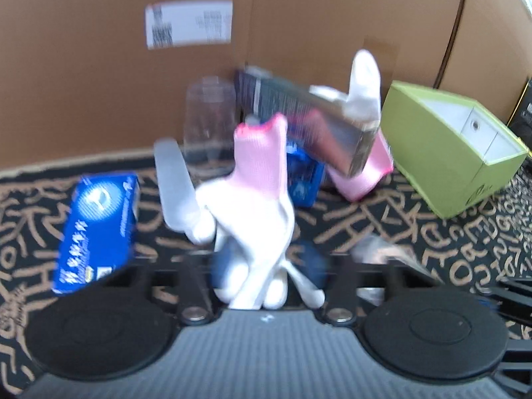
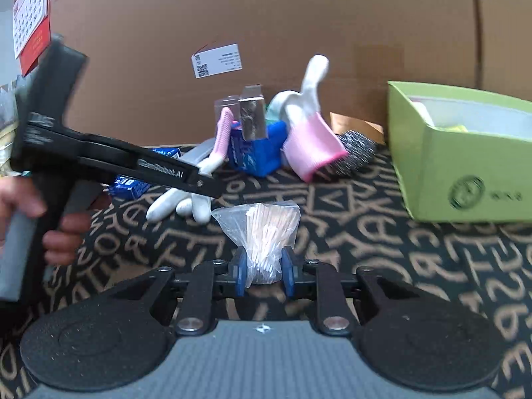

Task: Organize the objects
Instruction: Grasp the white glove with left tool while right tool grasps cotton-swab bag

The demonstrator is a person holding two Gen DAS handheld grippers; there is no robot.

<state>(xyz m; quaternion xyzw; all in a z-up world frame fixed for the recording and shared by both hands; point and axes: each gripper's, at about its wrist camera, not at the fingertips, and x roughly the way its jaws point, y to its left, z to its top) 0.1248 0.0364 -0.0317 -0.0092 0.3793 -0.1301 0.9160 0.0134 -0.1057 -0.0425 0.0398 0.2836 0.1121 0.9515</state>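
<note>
Pinching a glove (image 1: 256, 229) left and a swab bag (image 2: 262, 232) right, I am leaving most clutter outside the green box (image 2: 465, 179).

A: The label (image 1: 189, 23) print on the cardboard is smeared; unreadable.

B: Same for the blue box (image 1: 96, 229) lettering. The glove (image 1: 256, 219) hides the left gripper's pads (blue blur only).

A: The green box (image 2: 465, 166) runs off the right edge.

B: The scourer (image 2: 357, 154) sits half behind the pink cuff.
</note>
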